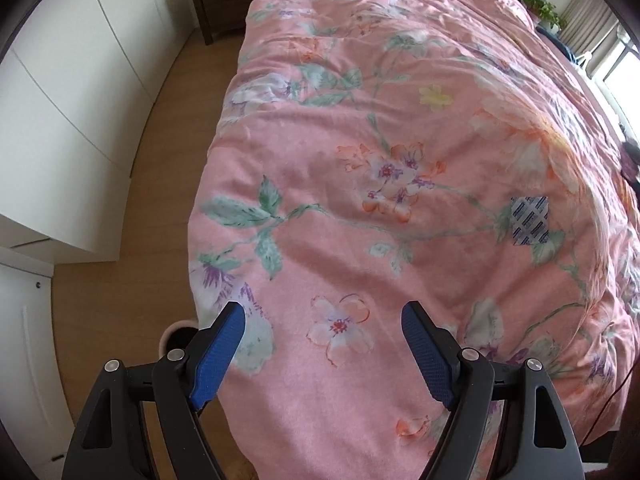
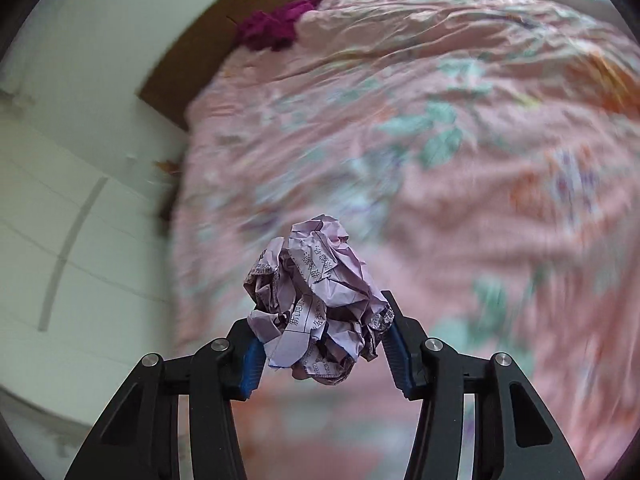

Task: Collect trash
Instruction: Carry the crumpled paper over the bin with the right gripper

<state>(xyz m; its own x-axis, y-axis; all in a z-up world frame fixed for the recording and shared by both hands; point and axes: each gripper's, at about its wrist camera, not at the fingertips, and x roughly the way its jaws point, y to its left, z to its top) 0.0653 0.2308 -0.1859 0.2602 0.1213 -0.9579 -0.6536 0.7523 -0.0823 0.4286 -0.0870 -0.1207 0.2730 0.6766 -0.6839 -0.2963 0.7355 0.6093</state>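
Note:
My right gripper (image 2: 320, 320) is shut on a crumpled ball of pale purple printed paper (image 2: 316, 296) and holds it in the air above the pink floral duvet (image 2: 440, 160); that view is blurred by motion. My left gripper (image 1: 323, 316) is open and empty, held over the near left part of the same duvet (image 1: 360, 140). A small white packet with blue print (image 1: 530, 221) lies flat on the duvet, ahead and to the right of the left gripper.
White wardrobe doors (image 1: 72, 120) line the left side beyond a strip of wooden floor (image 1: 160, 200). A round white bin (image 1: 180, 334) stands on the floor by the bed's near corner. A wooden nightstand (image 1: 224, 0) stands at the back. A magenta cloth (image 2: 276, 28) lies by the headboard (image 2: 224, 32).

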